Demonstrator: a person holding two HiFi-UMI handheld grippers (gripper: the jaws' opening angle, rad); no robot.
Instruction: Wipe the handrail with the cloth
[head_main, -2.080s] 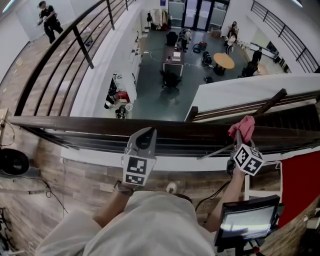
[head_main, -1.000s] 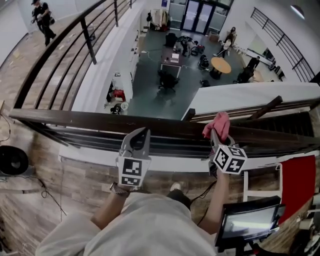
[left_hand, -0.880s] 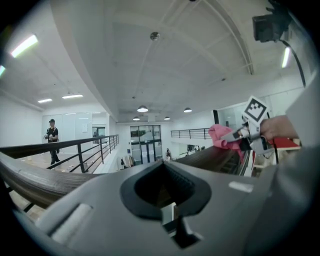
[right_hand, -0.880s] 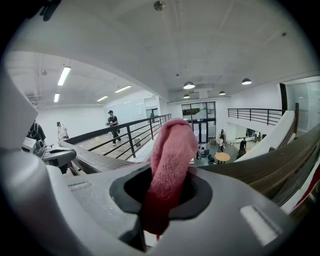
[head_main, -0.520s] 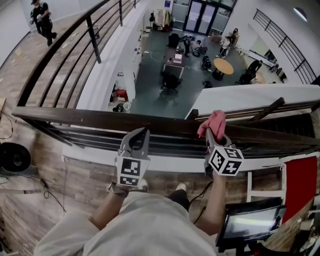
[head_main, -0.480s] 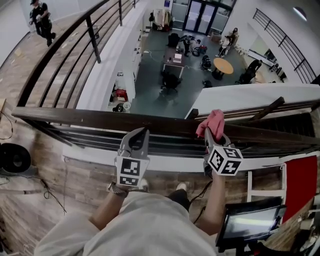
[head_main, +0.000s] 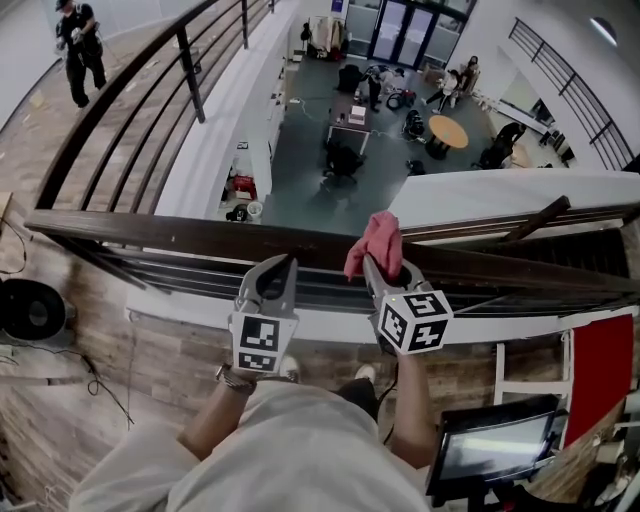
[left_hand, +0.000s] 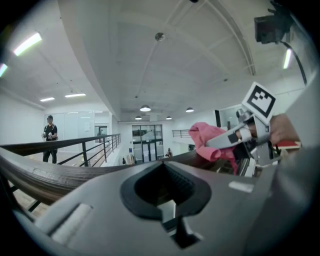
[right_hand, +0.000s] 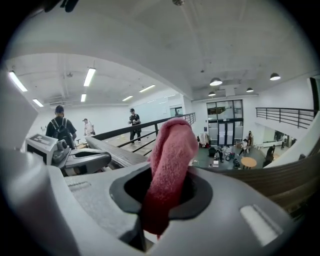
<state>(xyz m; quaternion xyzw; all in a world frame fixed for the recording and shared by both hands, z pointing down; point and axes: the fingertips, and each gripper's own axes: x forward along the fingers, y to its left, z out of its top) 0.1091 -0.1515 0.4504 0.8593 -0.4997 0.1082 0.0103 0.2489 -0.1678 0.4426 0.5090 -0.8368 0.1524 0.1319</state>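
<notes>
Pink cloth (head_main: 378, 240) is clamped in our right gripper (head_main: 387, 272), at the handrail (head_main: 180, 238) near frame centre. The rail runs left-right. Our left gripper (head_main: 278, 275), closed and empty, hangs just left.

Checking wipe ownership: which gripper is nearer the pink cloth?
Right. The right gripper has jaws shut on the cloth at the handrail; the left gripper is apart, to the cloth's left.
</notes>
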